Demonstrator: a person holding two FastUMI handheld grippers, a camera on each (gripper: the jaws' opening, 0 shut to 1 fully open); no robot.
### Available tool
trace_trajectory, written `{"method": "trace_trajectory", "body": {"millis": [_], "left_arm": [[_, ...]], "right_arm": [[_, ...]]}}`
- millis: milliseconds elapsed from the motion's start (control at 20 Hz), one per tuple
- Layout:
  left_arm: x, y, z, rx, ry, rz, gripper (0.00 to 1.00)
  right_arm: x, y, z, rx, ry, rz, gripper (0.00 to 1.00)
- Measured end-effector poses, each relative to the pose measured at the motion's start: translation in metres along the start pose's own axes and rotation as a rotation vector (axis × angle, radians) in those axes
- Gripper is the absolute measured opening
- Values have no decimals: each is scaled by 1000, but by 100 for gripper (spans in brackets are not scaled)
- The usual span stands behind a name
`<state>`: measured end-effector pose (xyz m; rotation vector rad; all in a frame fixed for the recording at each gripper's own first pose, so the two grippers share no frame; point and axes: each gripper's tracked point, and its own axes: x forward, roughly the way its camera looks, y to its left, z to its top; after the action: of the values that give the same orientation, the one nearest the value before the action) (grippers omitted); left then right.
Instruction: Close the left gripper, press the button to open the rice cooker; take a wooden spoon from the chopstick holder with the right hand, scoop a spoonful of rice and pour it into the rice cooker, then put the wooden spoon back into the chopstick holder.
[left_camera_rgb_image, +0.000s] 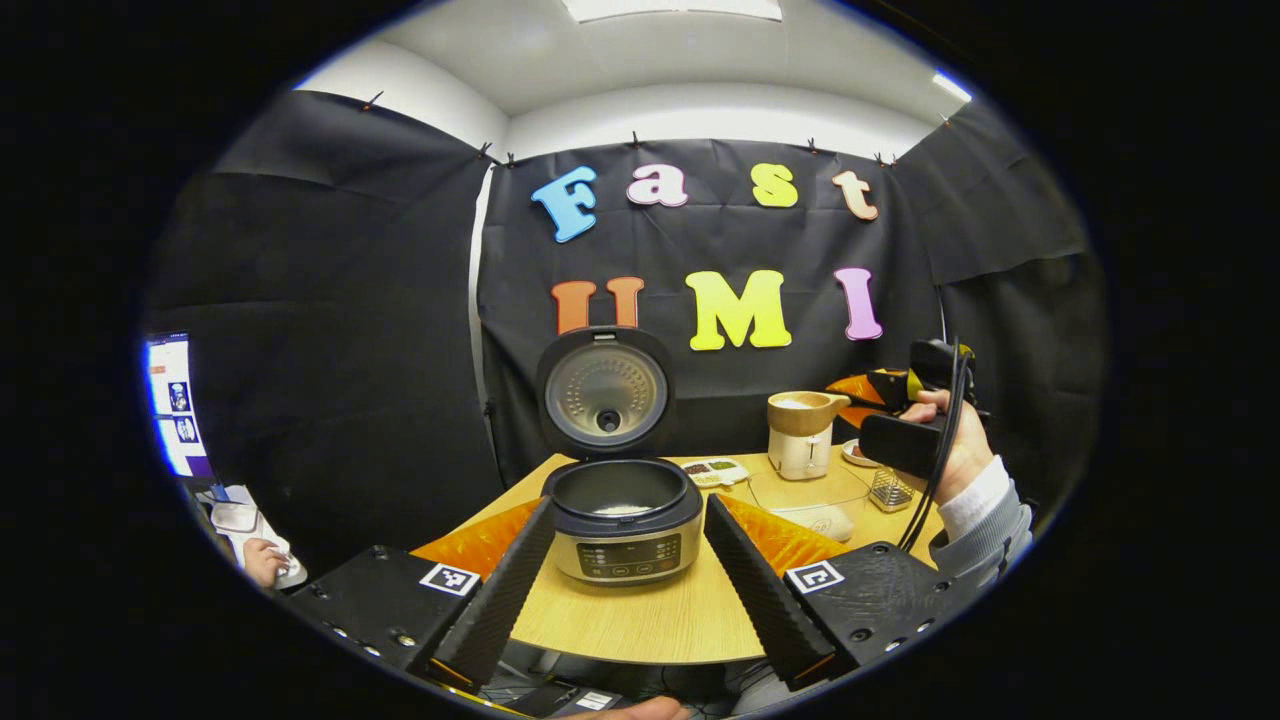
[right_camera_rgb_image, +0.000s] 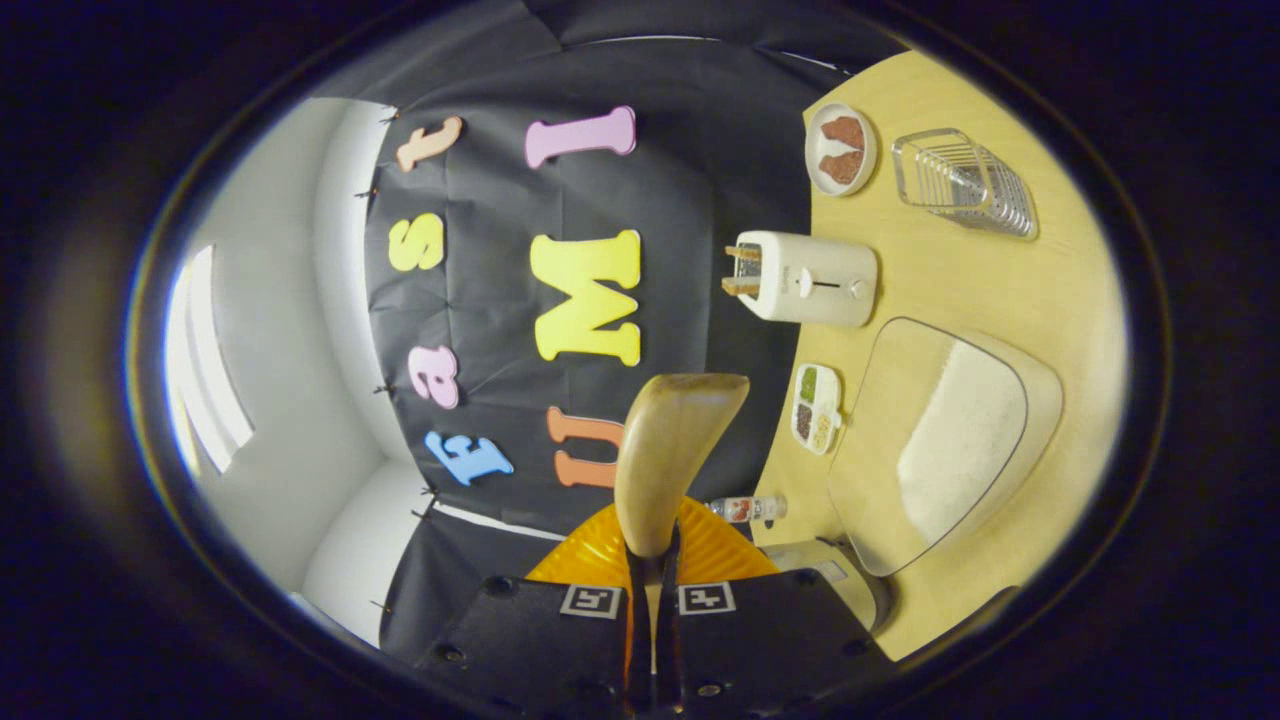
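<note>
Left gripper view: rice cooker (left_camera_rgb_image: 625, 518) sits on the wooden table (left_camera_rgb_image: 660, 620) with its lid (left_camera_rgb_image: 605, 390) swung up and standing open; white rice lies in the bottom of the inner pot. Left gripper (left_camera_rgb_image: 628, 570) is held back at the near table edge, jaws spread wide apart, nothing between them; the cooker shows in the gap between the two fingers but farther off, not touched. To the right, a hand (left_camera_rgb_image: 950, 440) with a grey and white sleeve holds the right gripper (left_camera_rgb_image: 860, 385) up in the air above the table. The wooden spoon (left_camera_rgb_image: 808, 412) sticks out from it to the left, its bowl holding white rice, well right of the cooker and higher than the pot rim. It overlaps the toaster (left_camera_rgb_image: 798, 452) behind it.

Right gripper view is rolled sideways, table at the right. Right gripper (right_camera_rgb_image: 650, 570) jaws are pressed together on the spoon handle; the spoon (right_camera_rgb_image: 672, 455) runs straight out from between the fingers, bowl end far from the tips. Toaster (right_camera_rgb_image: 808, 278) has bread in its slots. Near it: a clear container (right_camera_rgb_image: 945, 440) with rice, a small divided dish (right_camera_rgb_image: 817, 407), a plate (right_camera_rgb_image: 841, 148) with reddish food, a wire rack (right_camera_rgb_image: 965, 183), a small bottle (right_camera_rgb_image: 745, 509). Part of the cooker body (right_camera_rgb_image: 840, 580) shows just right of the gripper.
</note>
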<state>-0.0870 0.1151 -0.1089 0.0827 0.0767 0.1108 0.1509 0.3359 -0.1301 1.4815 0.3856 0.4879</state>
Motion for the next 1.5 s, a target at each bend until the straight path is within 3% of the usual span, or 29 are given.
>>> {"method": "trace_trajectory", "body": {"millis": [300,500,650,850,1150,1350,1500], "left_arm": [[-16,29,-9,-47,-7,15,96],[-20,44,-16,-73,1,14,96],[-22,52,-22,-75,5,23,96],[-22,56,-27,-80,12,25,97],[-19,58,-36,-81,31,31,97],[-20,59,-39,-91,32,31,97],[-18,59,-44,-85,41,34,98]], "right_arm": [[46,-1,-71,-171,69,-51,7],[81,0,-110,-394,118,-79,7],[102,7,-117,-607,90,-86,7],[116,17,-129,-833,72,-76,7],[127,16,-164,-1038,101,-54,8],[131,22,-183,-1293,82,-8,8],[132,18,-200,-1376,95,29,7]]}}
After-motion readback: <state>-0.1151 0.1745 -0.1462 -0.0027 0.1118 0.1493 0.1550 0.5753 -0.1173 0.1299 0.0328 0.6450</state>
